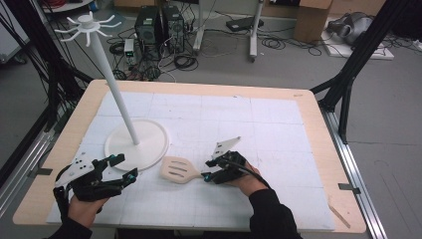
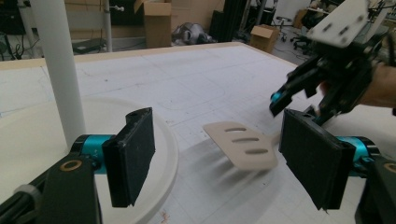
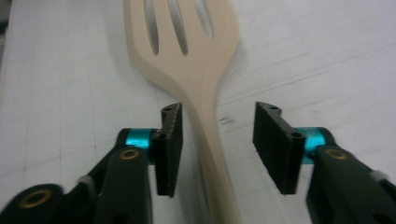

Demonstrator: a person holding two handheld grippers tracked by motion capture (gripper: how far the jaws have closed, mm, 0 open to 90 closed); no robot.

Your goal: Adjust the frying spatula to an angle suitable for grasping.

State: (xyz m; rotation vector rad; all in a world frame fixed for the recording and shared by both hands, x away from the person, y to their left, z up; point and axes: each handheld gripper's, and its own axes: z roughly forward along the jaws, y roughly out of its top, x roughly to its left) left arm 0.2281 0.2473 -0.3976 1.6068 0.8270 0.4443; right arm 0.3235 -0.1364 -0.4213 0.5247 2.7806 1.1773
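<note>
My right hand-held gripper (image 3: 217,135) stands half open around the spatula (image 3: 187,51) handle, gripping nothing; closing off-centre could skid it away.

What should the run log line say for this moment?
right tool: open, astride spatula handle | left tool: open, empty, beside rack base | spatula: flat on table

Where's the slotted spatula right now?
In the high view the slotted spatula lies near the table's front edge, beside the white stand base. Its handle runs between the open jaws of the right gripper.
</note>
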